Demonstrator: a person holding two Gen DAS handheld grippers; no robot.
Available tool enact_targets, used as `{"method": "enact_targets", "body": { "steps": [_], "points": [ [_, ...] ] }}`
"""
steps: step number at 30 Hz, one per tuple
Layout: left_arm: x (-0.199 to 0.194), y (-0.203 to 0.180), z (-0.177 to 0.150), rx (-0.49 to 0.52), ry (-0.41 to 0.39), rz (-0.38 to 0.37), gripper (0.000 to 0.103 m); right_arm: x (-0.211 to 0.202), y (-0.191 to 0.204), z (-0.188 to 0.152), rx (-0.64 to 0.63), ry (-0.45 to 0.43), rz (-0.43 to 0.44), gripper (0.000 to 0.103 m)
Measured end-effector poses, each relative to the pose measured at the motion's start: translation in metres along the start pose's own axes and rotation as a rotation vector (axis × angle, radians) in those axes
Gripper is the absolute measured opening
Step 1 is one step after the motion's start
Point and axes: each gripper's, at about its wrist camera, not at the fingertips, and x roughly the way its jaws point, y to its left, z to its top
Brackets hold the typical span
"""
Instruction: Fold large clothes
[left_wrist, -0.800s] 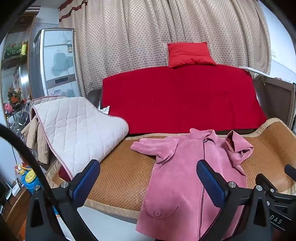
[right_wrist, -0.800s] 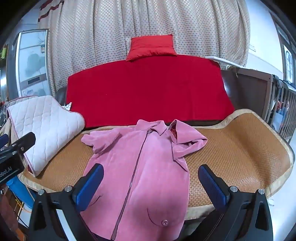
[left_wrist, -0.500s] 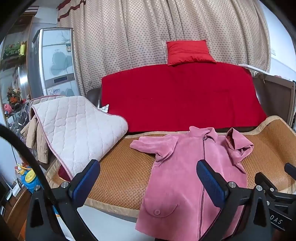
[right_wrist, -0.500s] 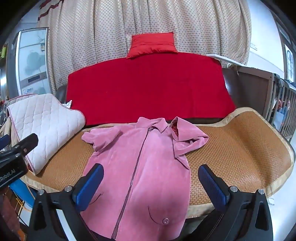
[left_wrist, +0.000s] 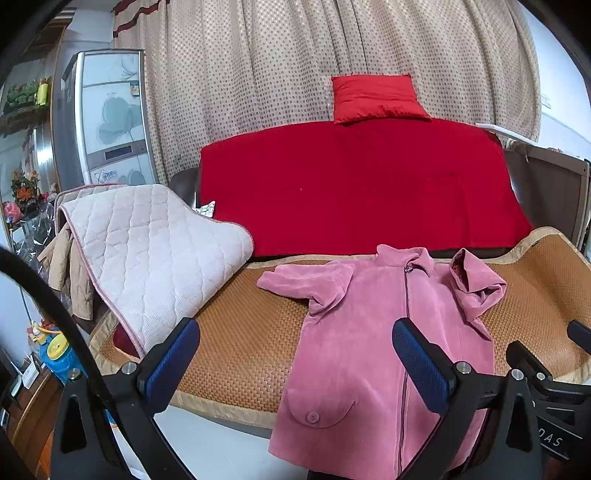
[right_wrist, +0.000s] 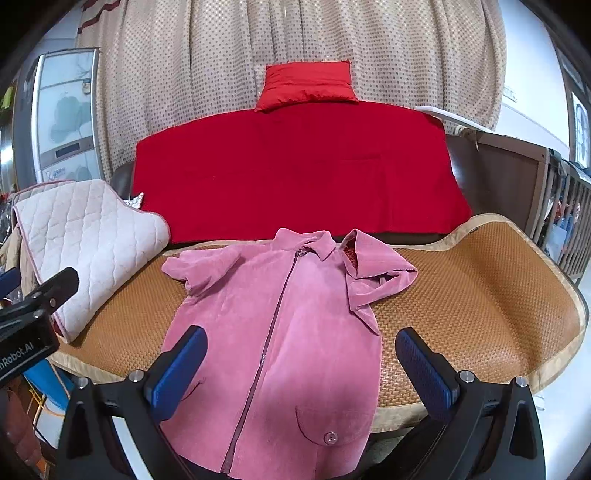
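A pink zip-front jacket (left_wrist: 373, 332) lies flat, front up, on a woven brown mat (left_wrist: 236, 339) over a sofa seat; its hem hangs over the front edge. Its left sleeve sticks out; its right sleeve is folded in near the collar. It also shows in the right wrist view (right_wrist: 295, 325). My left gripper (left_wrist: 295, 362) is open and empty, held in front of the jacket's lower left. My right gripper (right_wrist: 301, 369) is open and empty, held in front of the jacket's lower middle. Neither touches the cloth.
A quilted cream pad (left_wrist: 155, 251) drapes over the sofa's left arm. A red blanket (left_wrist: 354, 184) covers the backrest with a red cushion (left_wrist: 373, 98) on top. A wooden crib rail (right_wrist: 561, 206) stands at the right. A cabinet (left_wrist: 107, 118) stands at the back left.
Both grippers have moved slightly, so the jacket sits a little lower and nearer in both views. The jacket has not moved. Both grippers stay open.
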Motion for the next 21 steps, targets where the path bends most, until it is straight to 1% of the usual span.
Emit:
{"method": "enact_targets", "body": {
  "steps": [21],
  "points": [
    [0.0047,-0.001,-0.0029,0.01,0.011,-0.013,0.103,-0.0089,0.0023,0.0028,-0.026,-0.036,-0.03,0.103]
  ]
}}
